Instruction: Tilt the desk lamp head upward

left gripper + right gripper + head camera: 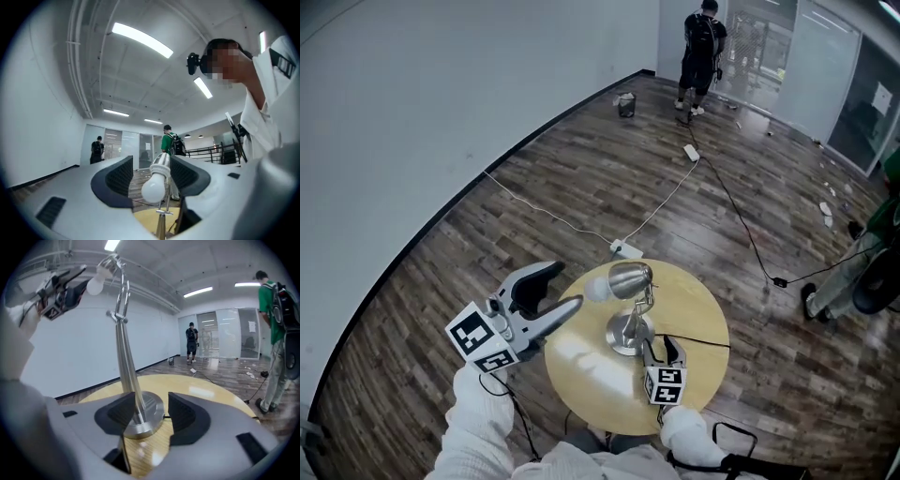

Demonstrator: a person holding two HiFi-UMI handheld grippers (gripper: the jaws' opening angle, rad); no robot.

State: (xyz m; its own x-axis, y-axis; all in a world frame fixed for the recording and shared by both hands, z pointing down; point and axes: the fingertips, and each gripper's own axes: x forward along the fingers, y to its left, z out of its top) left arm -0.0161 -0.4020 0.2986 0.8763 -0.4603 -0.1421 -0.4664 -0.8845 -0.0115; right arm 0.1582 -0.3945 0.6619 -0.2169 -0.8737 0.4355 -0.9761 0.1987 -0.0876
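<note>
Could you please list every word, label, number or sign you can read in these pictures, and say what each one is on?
No text can be read anywhere.
White paper sheet on the glass wall: too small to read.
Black-and-white square markers on the cubes: patterns only, no letters or digits.
Silver metal desk lamp and round wooden table: no print visible.

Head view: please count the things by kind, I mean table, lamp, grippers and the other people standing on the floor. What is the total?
Round table: 1
Desk lamp: 1
Grippers: 2 (left gripper, right gripper)
Other people: 2 (person in black; person in green, cut off by the picture's edge)
Total: 6
</note>
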